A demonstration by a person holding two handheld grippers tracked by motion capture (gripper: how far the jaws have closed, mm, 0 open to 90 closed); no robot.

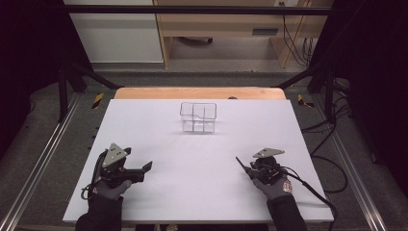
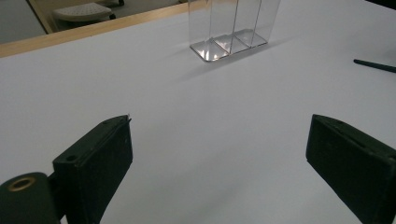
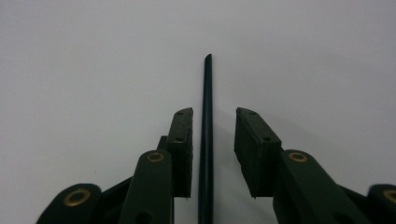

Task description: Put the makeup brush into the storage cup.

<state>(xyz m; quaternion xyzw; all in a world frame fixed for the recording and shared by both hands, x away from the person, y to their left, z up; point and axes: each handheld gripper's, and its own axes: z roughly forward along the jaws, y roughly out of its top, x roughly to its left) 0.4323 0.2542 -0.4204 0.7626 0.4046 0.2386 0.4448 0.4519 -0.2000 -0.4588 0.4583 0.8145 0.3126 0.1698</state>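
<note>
My right claw (image 3: 212,119) sits low over the near right part of the white desk (image 1: 202,187), held in a grey gloved hand (image 1: 275,185). In the right gripper view a thin black stick with a tapered tip (image 3: 207,121) runs straight up between the two jaws. The jaws stand a little apart on either side of it; the left pad lies just beside the stick, the right pad leaves a clear gap, so I cannot say the stick is clamped. The stick's tip reaches past the jaw ends over bare white surface. From the high view, the same stick (image 1: 242,165) pokes out of the right claw (image 1: 248,169) toward the upper left, and a black cable trails off from the tool to the right edge of the desk.

My left claw (image 1: 146,167) rests on the near left part of the desk, in a dark gloved hand (image 1: 109,187), with a grey three-cornered plate on top. In the left gripper view its jaws stand wide apart with nothing between them, only white desk (image 2: 196,121).

Farther off, near the middle of the desk toward its far edge, a clear plastic organiser box with upright dividers (image 1: 197,116) stands upright, well apart from both claws. The left gripper view shows it (image 2: 231,28) ahead, its compartments looking empty. Behind it runs the desk's wooden far edge (image 1: 199,93).
</note>
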